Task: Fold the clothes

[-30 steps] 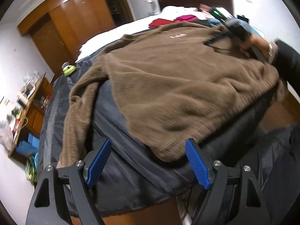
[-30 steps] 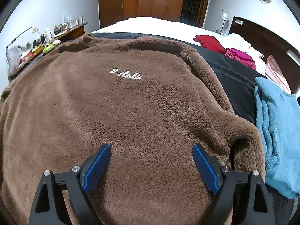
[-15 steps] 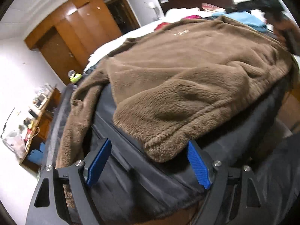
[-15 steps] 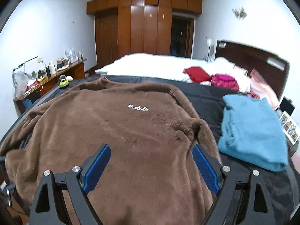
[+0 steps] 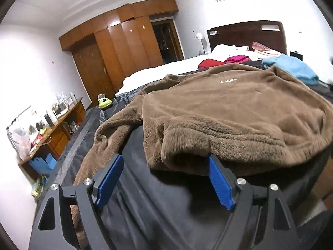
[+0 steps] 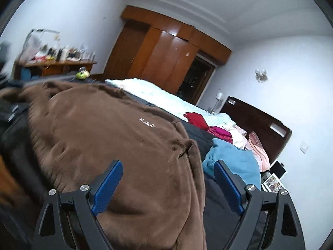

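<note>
Brown fleece sweater (image 5: 229, 112) lay spread on dark sheet (image 5: 158, 204) over bed. Left view alone showed hem corner just before left gripper (image 5: 164, 179), jaws wide, empty. Right gripper (image 6: 168, 185) gaped empty above sweater; only there photos (image 6: 273, 182) showed beside blue towel (image 6: 233, 162).

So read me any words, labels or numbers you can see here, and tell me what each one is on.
White embroidered script on the chest of the brown fleece sweater: too blurred to read in either view.
Photo prints beside the bed: too small to tell if they bear text.
Nothing else legible.
</note>
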A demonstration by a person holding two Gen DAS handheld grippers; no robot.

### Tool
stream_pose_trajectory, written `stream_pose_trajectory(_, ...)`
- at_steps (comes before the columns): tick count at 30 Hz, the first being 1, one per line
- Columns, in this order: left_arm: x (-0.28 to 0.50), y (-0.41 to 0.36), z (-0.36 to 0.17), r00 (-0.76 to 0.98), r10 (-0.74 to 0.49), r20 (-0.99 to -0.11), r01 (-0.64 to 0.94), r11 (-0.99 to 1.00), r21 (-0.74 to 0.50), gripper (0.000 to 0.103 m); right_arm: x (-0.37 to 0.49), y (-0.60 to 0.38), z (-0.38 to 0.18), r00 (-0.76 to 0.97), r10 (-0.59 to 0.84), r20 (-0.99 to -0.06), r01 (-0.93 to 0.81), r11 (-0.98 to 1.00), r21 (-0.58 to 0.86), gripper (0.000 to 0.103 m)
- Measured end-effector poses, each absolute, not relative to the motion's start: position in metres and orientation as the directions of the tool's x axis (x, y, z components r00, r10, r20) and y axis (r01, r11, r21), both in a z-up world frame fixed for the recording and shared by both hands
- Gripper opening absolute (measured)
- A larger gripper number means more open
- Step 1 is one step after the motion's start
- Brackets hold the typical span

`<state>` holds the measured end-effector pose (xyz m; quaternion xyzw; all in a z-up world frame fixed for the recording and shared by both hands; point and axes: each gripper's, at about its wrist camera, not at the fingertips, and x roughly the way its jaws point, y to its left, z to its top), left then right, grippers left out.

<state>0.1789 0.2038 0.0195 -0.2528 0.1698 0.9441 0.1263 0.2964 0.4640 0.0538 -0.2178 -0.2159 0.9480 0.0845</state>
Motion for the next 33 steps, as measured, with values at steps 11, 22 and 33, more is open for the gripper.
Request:
stream_pose_trajectory(11,0.166,0.210,0.028,-0.811,0.175,-0.558,-0.300,-0.943,0.141,0.085,0.293,0.418,0.006,-0.852,0.072,-0.519,0.169,-0.900,-0.402,0.090)
stream_pose_trajectory(22,0.168,0.210,0.029,-0.799,0.203,-0.565,-0.324,-0.938,0.121,0.085,0.251,0.421,-0.001,-0.843,0.238,-0.482,0.008,-0.891,-0.454,0.090)
stream_pose_trajectory(33,0.181,0.216,0.019,-0.782,0.206,-0.589,-0.357,-0.922,0.152,0.085,0.239,0.474,-0.010,-0.789,0.372,-0.490,-0.154,-0.890,-0.428,0.090)
